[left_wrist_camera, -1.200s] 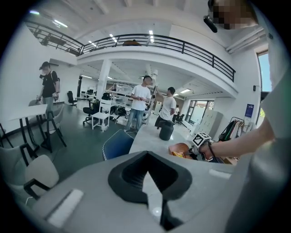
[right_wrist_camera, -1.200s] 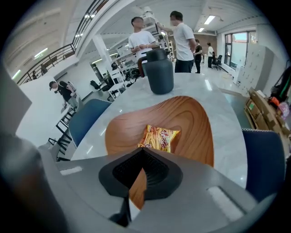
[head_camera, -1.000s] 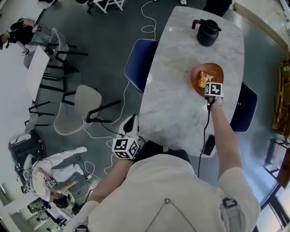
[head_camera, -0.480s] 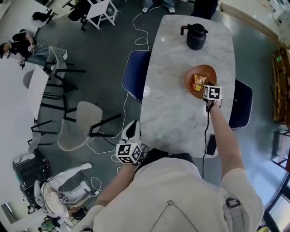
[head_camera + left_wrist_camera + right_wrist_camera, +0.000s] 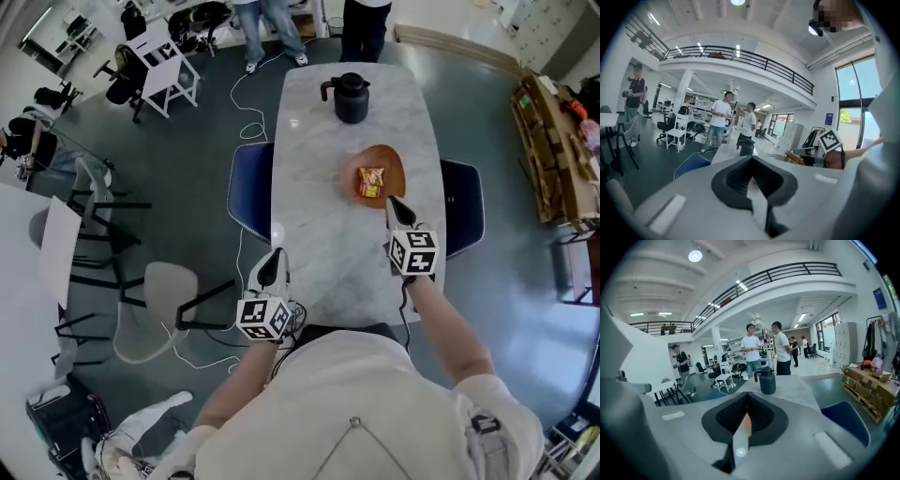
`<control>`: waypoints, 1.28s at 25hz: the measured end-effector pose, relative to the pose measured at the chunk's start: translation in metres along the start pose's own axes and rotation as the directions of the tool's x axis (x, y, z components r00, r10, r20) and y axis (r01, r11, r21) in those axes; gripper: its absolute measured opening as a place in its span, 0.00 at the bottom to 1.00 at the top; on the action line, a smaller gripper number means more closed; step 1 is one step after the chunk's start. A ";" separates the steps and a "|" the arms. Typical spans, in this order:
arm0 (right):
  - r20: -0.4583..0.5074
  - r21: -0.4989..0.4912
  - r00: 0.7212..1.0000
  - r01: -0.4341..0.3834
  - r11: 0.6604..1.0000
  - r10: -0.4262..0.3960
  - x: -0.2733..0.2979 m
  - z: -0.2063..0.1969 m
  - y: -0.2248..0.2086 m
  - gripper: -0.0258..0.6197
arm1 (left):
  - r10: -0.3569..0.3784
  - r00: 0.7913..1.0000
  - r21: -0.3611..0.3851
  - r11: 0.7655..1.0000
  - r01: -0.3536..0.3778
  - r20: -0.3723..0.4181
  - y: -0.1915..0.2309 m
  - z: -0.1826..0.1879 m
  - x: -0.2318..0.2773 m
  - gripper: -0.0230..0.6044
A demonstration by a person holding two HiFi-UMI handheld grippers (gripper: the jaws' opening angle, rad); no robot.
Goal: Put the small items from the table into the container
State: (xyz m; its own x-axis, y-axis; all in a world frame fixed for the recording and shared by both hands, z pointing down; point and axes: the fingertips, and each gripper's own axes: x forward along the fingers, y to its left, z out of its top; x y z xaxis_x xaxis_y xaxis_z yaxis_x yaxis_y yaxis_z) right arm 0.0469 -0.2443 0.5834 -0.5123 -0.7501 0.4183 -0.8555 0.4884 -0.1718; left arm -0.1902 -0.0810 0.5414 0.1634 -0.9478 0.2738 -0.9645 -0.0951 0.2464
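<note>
Marble table (image 5: 319, 216) under outstretched right tongs (image 5: 394, 205); left tongs (image 5: 275, 256) seemingly beside edge.

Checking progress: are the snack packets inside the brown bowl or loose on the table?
Inside: the head view shows the snack packets lying within the rim of the bowl.

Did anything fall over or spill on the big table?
Nothing stands out. The black jug stands upright at the far end of the marble table, and the snack packets lie inside the orange bowl, not scattered around it. No spill shows on the tabletop.
</note>
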 end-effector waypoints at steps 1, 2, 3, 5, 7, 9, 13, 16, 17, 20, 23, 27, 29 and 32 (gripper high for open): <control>0.029 0.005 1.000 -0.009 1.000 0.008 -0.016 0.007 0.009 0.08 | -0.021 1.000 0.008 1.000 0.021 0.011 -0.007 0.004 0.001 0.04; 0.058 0.007 0.998 -0.016 1.000 0.016 -0.030 0.014 0.016 0.08 | -0.043 0.999 0.017 0.999 0.043 0.021 -0.014 0.009 0.002 0.04; 0.087 0.007 0.996 -0.023 1.000 0.022 -0.043 0.022 0.023 0.08 | -0.068 0.997 0.027 0.997 0.067 0.031 -0.022 0.014 0.005 0.04; 0.137 -0.001 0.990 -0.031 1.000 0.031 -0.067 0.036 0.034 0.08 | -0.115 0.992 0.051 0.992 0.112 0.045 -0.039 0.023 0.008 0.04; 0.180 -0.015 0.983 -0.035 0.999 0.037 -0.087 0.046 0.045 0.08 | -0.156 0.986 0.076 0.986 0.152 0.056 -0.054 0.029 0.008 0.04; 0.220 -0.026 0.975 -0.037 0.999 0.042 -0.106 0.053 0.055 0.08 | -0.197 0.978 0.103 0.976 0.190 0.063 -0.069 0.034 0.009 0.04; 0.268 -0.033 0.962 -0.044 0.998 0.052 -0.131 0.053 0.069 0.08 | -0.271 0.960 0.145 0.955 0.259 0.074 -0.094 0.040 0.012 0.04; 0.267 -0.028 0.963 -0.031 0.999 0.037 -0.142 0.042 0.074 0.08 | -0.313 0.947 0.160 0.941 0.299 0.074 -0.108 0.042 0.012 0.04; 0.262 -0.024 0.965 -0.026 0.999 0.031 -0.146 0.038 0.074 0.08 | -0.323 0.944 0.164 0.937 0.308 0.072 -0.111 0.041 0.012 0.04; 0.250 -0.019 0.968 -0.011 1.000 0.015 -0.153 0.030 0.074 0.08 | -0.342 0.937 0.168 0.930 0.328 0.067 -0.118 0.040 0.009 0.04; 0.251 -0.023 0.968 0.003 1.000 0.003 -0.156 0.029 0.073 0.08 | -0.351 0.934 0.171 0.926 0.337 0.061 -0.120 0.038 0.007 0.04; 0.229 -0.019 0.973 0.024 1.000 -0.019 -0.158 0.025 0.070 0.08 | -0.352 0.934 0.174 0.925 0.338 0.058 -0.121 0.039 0.003 0.04; 0.215 -0.015 0.976 0.022 1.000 -0.019 -0.158 0.020 0.070 0.08 | -0.352 0.934 0.176 0.925 0.338 0.057 -0.122 0.038 0.002 0.04; 0.213 -0.026 0.977 0.018 1.000 -0.012 -0.157 0.018 0.074 0.08 | -0.346 0.936 0.178 0.926 0.332 0.056 -0.119 0.037 0.000 0.04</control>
State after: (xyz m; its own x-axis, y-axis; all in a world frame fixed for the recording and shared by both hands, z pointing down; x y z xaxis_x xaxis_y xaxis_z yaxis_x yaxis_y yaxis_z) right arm 0.0631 -0.0984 0.4886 -0.5066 -0.8334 0.2209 -0.8621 0.4866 -0.1410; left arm -0.0830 -0.0814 0.4774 0.4757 -0.8715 0.1194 -0.8760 -0.4571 0.1536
